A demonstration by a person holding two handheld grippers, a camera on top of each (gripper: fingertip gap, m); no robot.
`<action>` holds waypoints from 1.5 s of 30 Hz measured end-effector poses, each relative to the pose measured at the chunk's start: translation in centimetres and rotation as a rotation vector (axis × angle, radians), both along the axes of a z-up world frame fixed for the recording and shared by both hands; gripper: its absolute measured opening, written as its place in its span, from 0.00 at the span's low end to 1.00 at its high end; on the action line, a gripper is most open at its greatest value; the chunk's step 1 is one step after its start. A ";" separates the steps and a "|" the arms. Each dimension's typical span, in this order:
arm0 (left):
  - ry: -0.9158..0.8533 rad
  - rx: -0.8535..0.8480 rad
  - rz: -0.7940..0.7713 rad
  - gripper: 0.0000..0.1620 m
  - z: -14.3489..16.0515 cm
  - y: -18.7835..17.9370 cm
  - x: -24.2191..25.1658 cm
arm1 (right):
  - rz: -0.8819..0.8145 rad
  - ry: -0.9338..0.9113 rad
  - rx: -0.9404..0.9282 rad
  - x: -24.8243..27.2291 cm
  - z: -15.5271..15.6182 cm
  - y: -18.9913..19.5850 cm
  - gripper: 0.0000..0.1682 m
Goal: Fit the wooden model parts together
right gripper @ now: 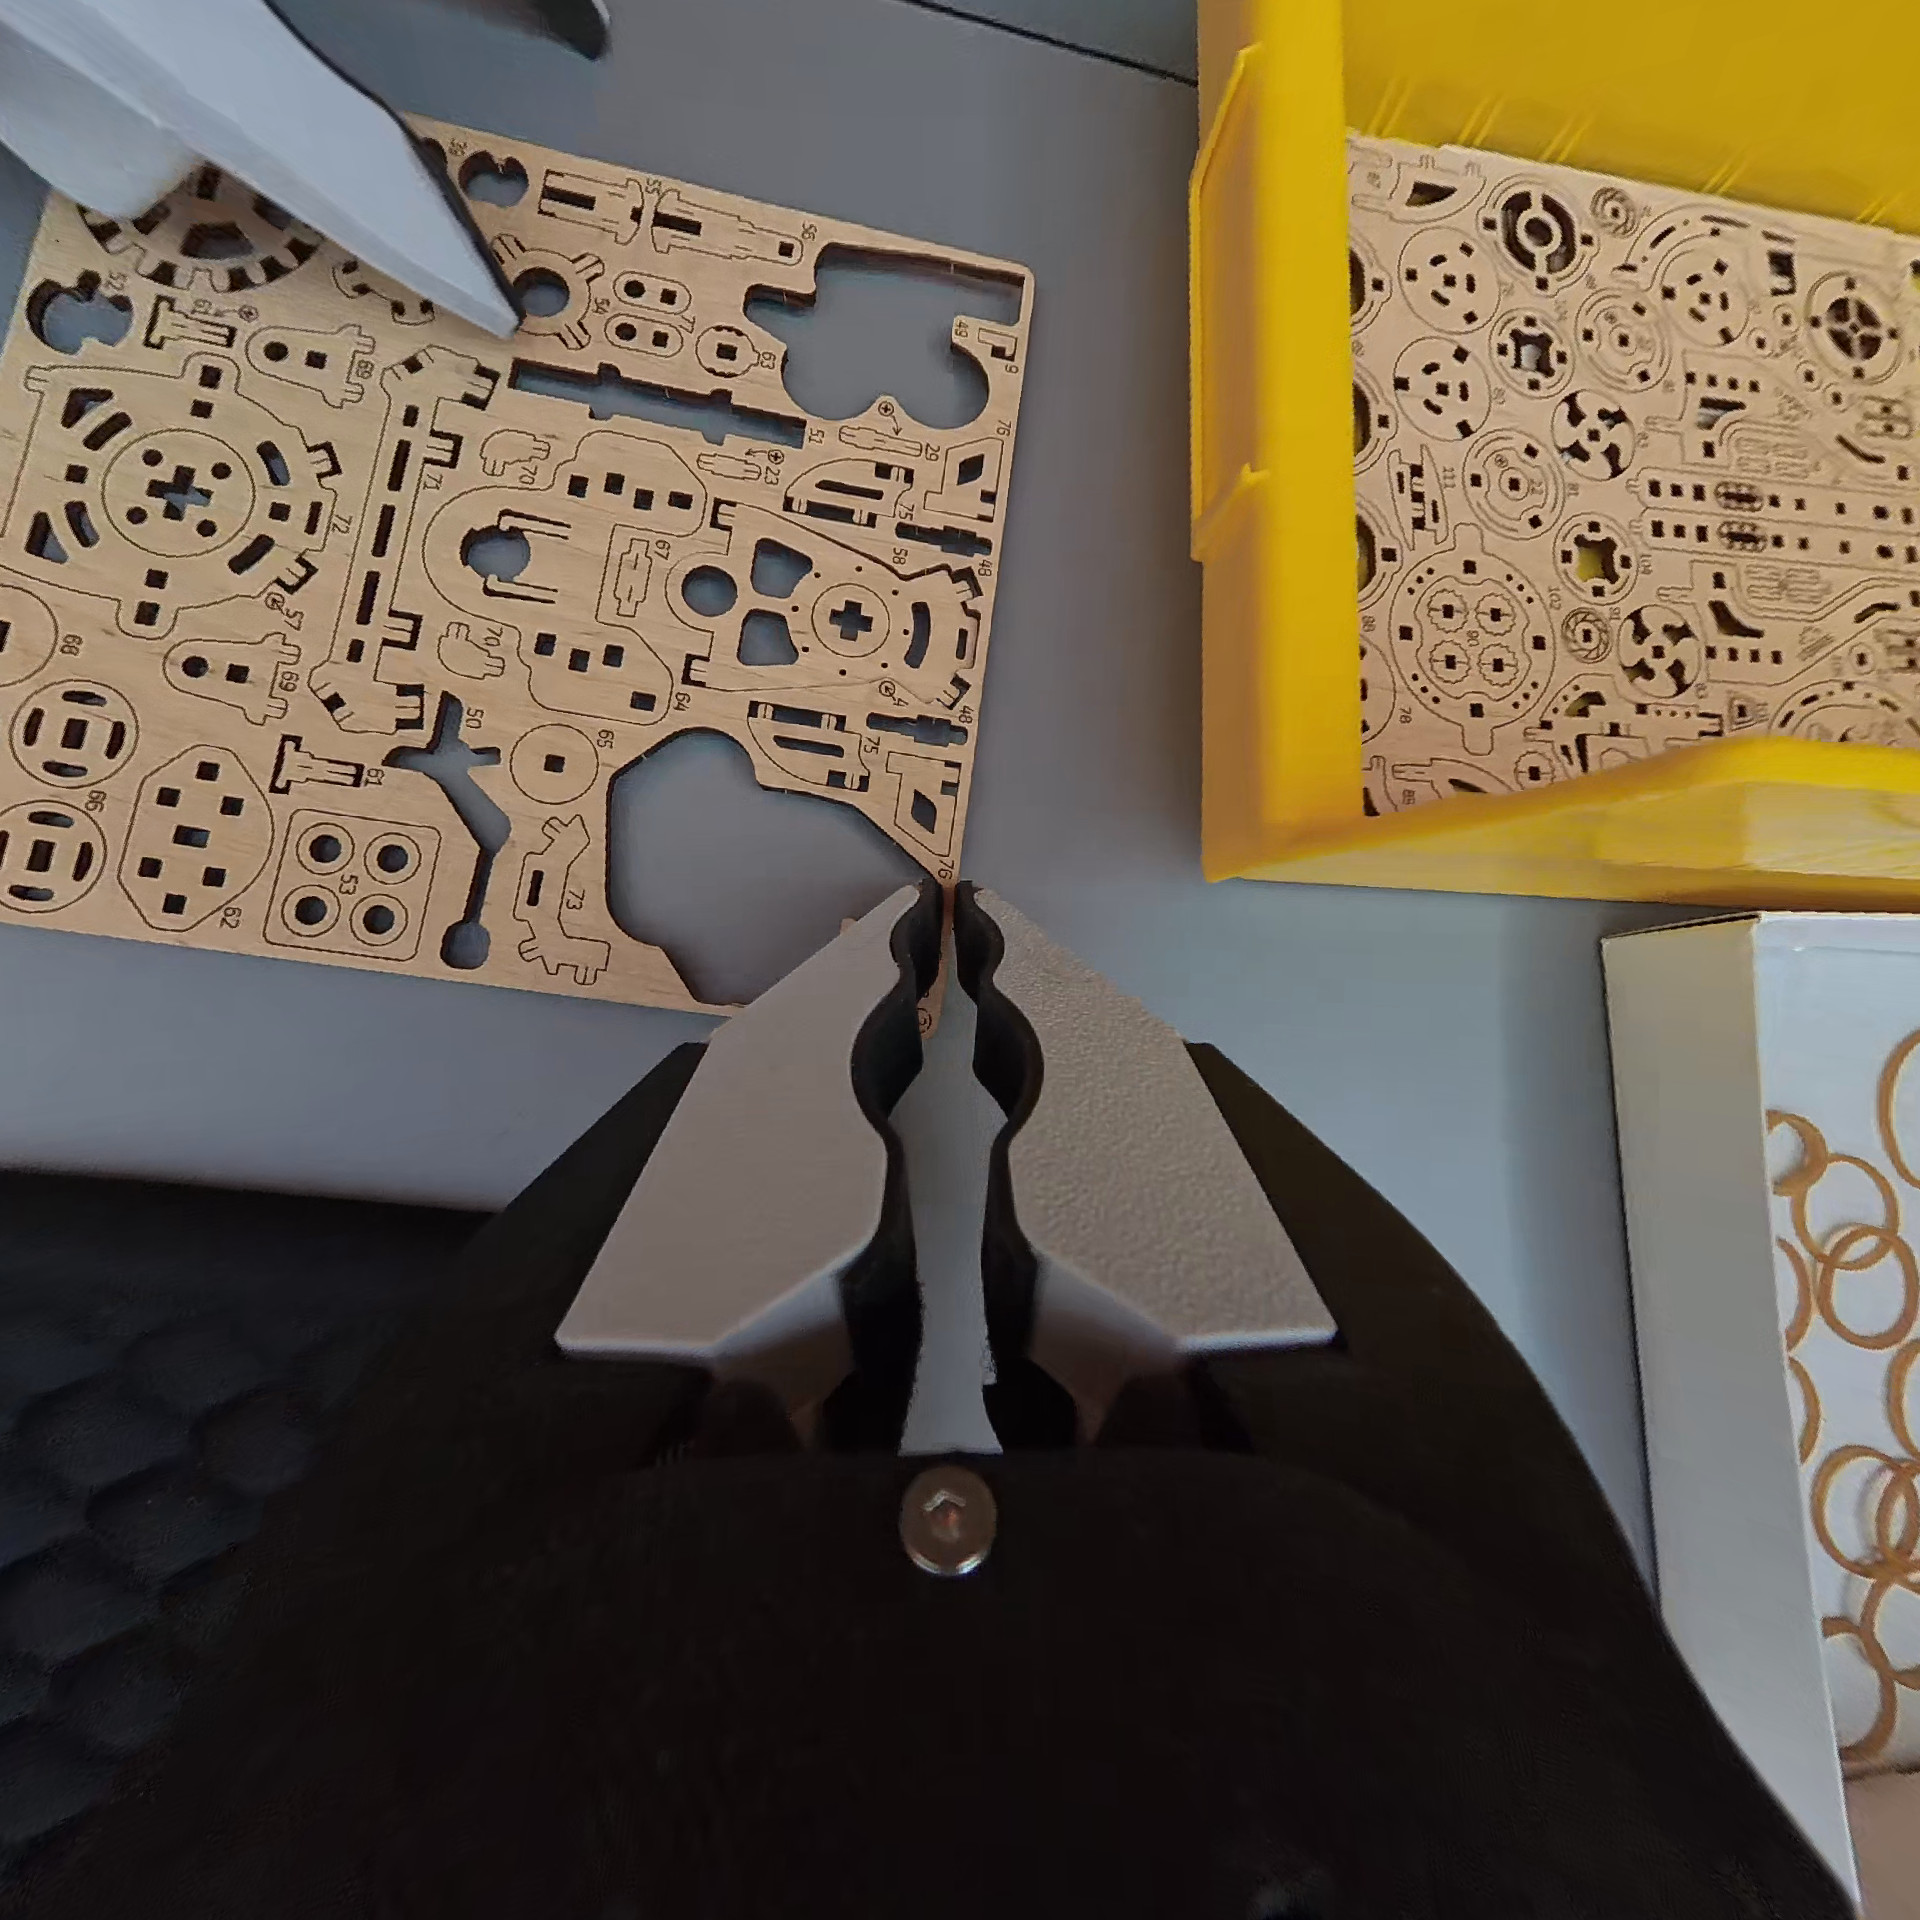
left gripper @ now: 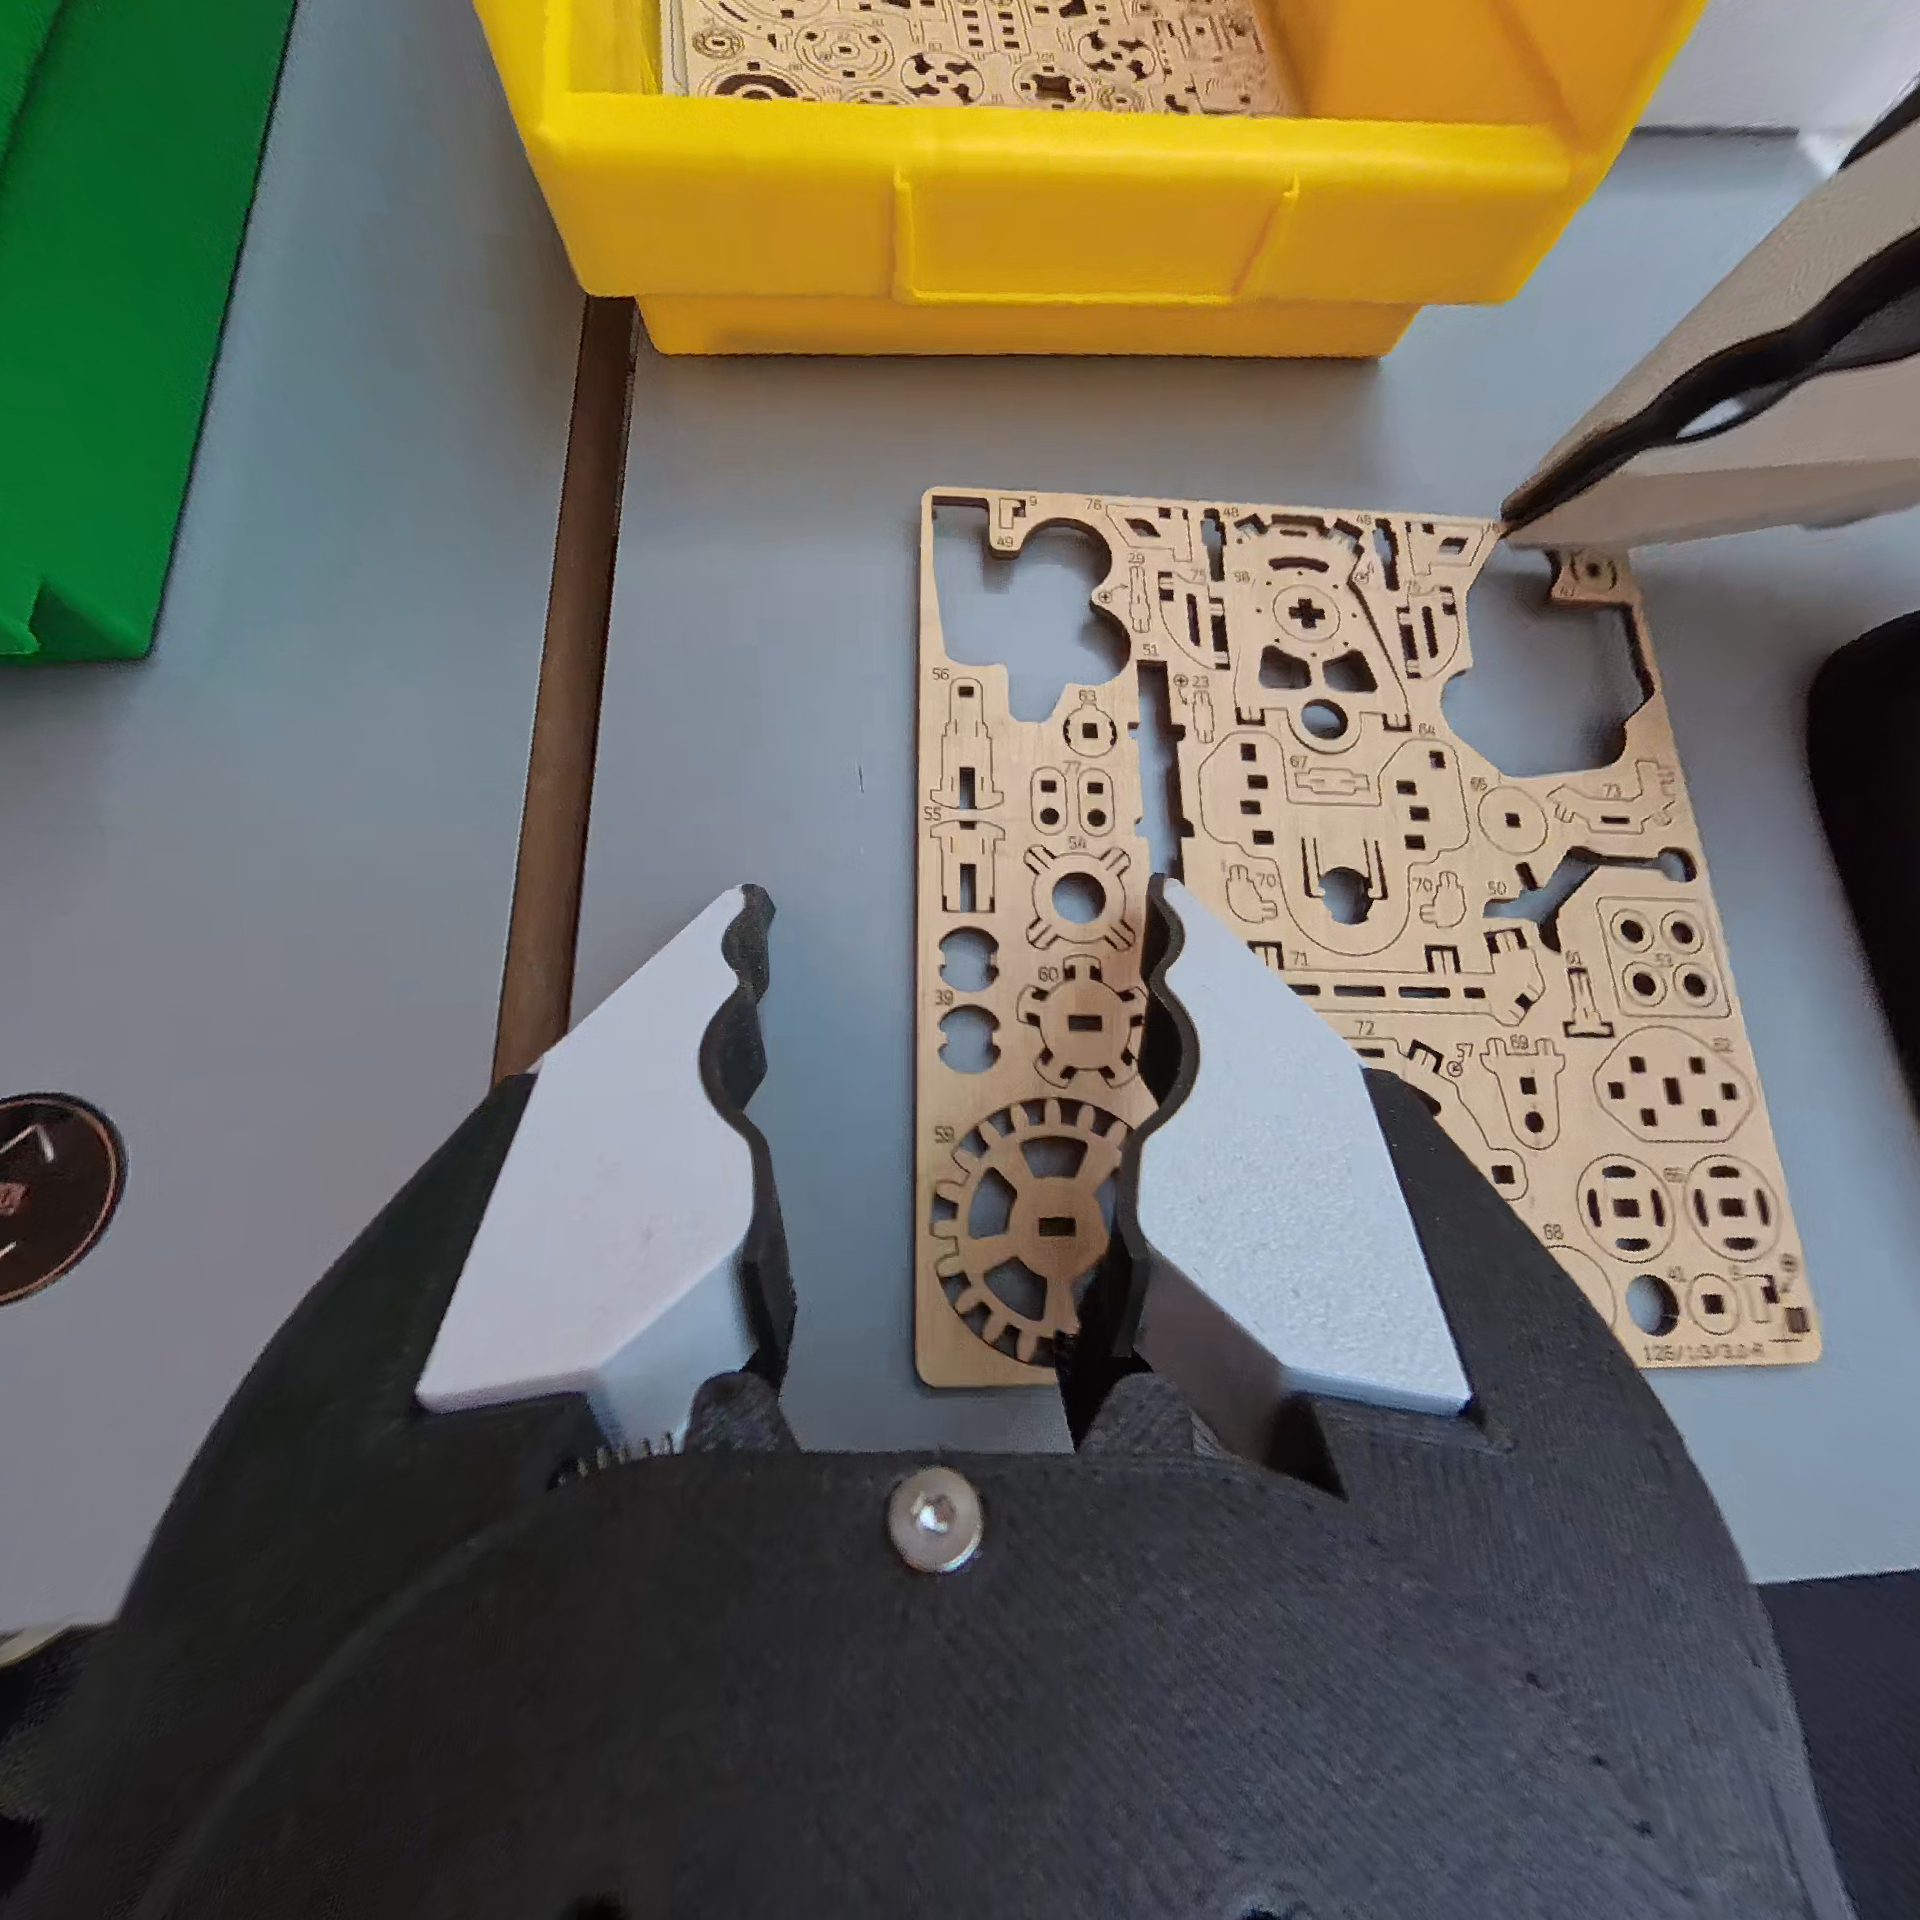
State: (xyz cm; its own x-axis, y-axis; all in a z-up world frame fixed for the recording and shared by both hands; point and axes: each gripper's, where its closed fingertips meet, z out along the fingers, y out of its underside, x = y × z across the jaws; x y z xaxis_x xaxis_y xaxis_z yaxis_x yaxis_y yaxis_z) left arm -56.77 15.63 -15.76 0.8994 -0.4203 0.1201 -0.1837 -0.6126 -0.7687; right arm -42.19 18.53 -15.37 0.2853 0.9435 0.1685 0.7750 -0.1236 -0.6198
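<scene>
Grey matte tabletop (left gripper: 727, 644) fills both views, smooth, evenly lit, soft faint shadows. Brown strip (left gripper: 551, 727) runs front to back across it, splitting the grey into two panels. Green slab (left gripper: 114, 312) lies at far left edge. Round dark brown disc (left gripper: 47, 1195) sits on grey surface near left. Black textured pad (right gripper: 156, 1455) covers near corner in right wrist view. Pale surface (left gripper: 1787, 62) visible beyond table's far edge. No walls, floor or windows discernible.
</scene>
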 end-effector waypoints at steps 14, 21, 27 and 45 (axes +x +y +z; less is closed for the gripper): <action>-0.596 -0.281 -0.445 0.34 3.1 1.5 4.0 | 0.099 0.093 0.307 -0.4 5.9 -0.8 0.01; -0.696 -0.360 -0.579 0.12 3.9 -0.2 6.1 | 0.085 0.125 0.353 0.5 7.4 -0.4 0.01; -0.827 -0.305 -0.677 0.02 7.1 -1.4 7.2 | 0.038 0.223 0.338 2.1 8.4 -0.3 0.01; -0.743 0.069 -0.685 0.00 15.8 -3.1 9.2 | -0.415 0.396 0.472 41.9 17.9 -7.2 0.19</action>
